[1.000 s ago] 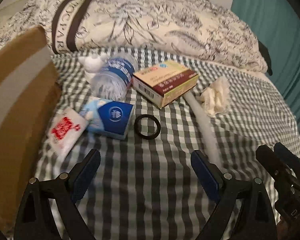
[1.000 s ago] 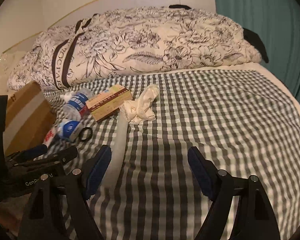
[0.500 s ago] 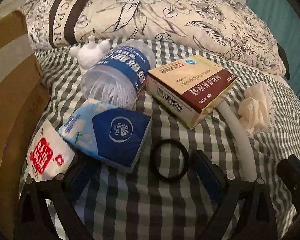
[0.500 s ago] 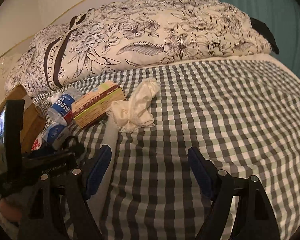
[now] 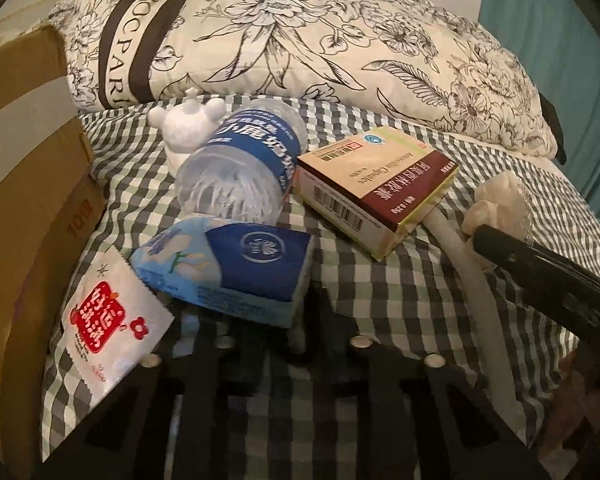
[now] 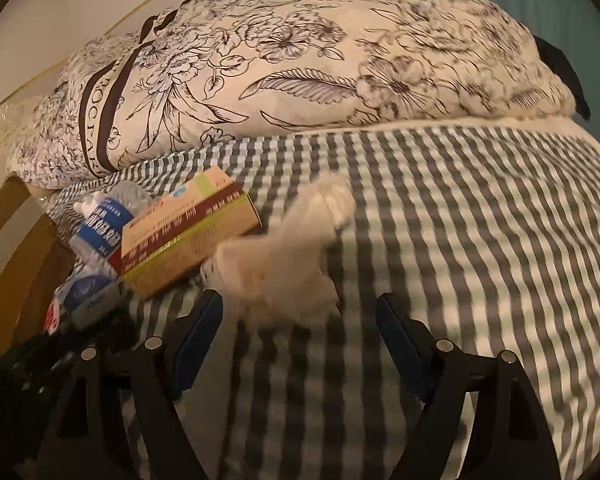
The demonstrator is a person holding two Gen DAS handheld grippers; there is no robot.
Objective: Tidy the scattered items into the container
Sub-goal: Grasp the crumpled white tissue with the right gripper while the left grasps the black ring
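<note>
Scattered on the checked bedsheet lie a water bottle [image 5: 244, 168], a medicine box [image 5: 380, 184], a blue tissue pack [image 5: 240, 268], a red-printed sachet [image 5: 104, 320], a white tube [image 5: 480, 300] and a crumpled cream cloth [image 5: 496, 208]. My left gripper [image 5: 296, 316] is blurred and its jaws are closing, almost together, at the tissue pack's near corner. The black ring that lay there is hidden between the fingers. My right gripper [image 6: 300, 332] stands open just short of the crumpled cloth [image 6: 284, 264]. The cardboard box [image 5: 28, 200] stands at the left.
A floral quilt [image 5: 300, 40] fills the back of the bed. A white crown-shaped toy [image 5: 184, 120] sits behind the bottle. A teal curtain [image 5: 560, 60] hangs at the right. Bare checked sheet [image 6: 480, 240] spreads to the right of the cloth.
My left gripper's wide jaws have come together around the black ring, which is now hidden. The right gripper has moved forward and down to the crumpled cloth, still open.
</note>
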